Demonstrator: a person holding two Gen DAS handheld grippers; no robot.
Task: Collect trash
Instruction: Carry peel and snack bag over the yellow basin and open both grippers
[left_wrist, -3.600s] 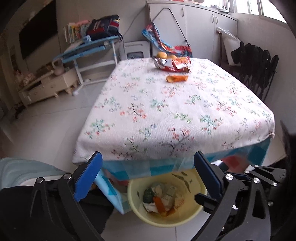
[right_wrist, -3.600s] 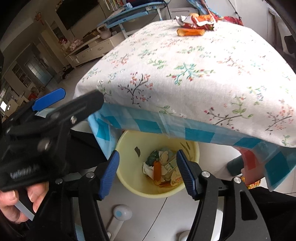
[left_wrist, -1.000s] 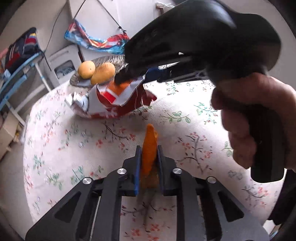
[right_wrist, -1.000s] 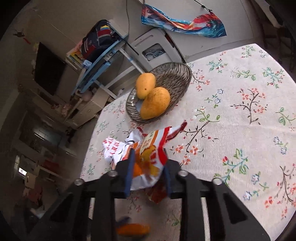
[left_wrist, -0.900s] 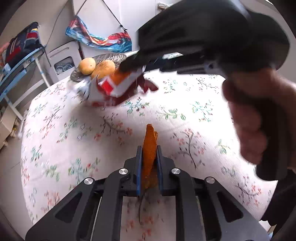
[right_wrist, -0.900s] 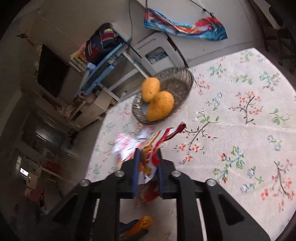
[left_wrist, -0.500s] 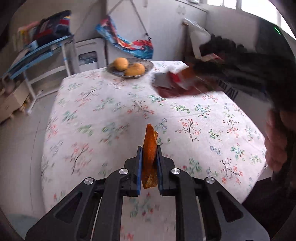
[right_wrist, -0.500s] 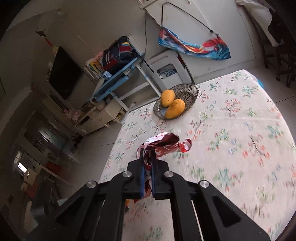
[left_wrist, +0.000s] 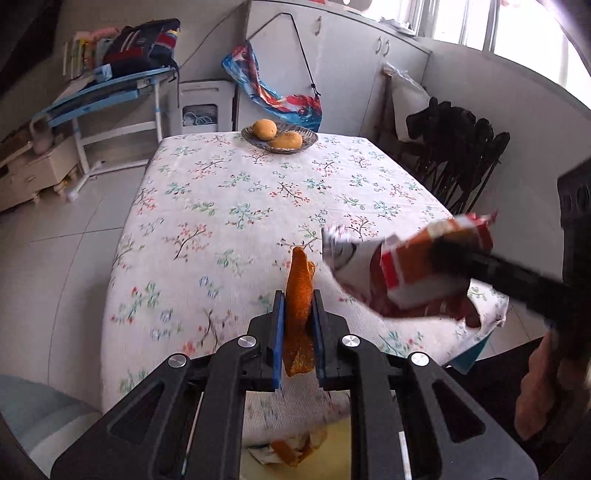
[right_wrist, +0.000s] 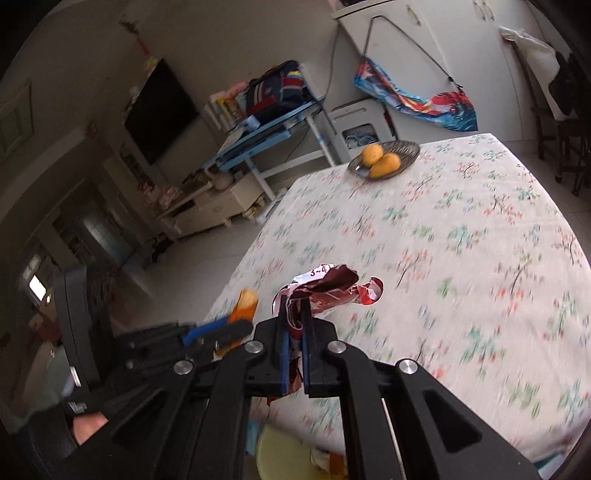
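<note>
My left gripper (left_wrist: 297, 301) is shut on an orange peel (left_wrist: 300, 295), held upright above the near edge of the floral table (left_wrist: 221, 206). The right gripper (right_wrist: 293, 312) is shut on a crumpled red and white snack bag (right_wrist: 332, 288). In the left wrist view that snack bag (left_wrist: 413, 266) hangs at the right, just beside the peel, with a hand (left_wrist: 535, 391) below it. The right wrist view shows the left gripper (right_wrist: 221, 328) with the peel (right_wrist: 245, 304) at its left. A yellow bin (right_wrist: 288, 458) with trash in it shows under the table edge; the bin (left_wrist: 332, 454) also peeks between the left fingers.
A wicker dish with two mangoes (left_wrist: 279, 137) stands at the table's far end. Dark chairs (left_wrist: 458, 147) line the right side. A blue and white desk (left_wrist: 107, 92) and a white cabinet (left_wrist: 33, 173) stand beyond the table on the left, across tiled floor.
Both grippers have pulled back from the far end of the table to its near edge, carrying the peel and the snack bag. The yellow bin has come into view below them.
</note>
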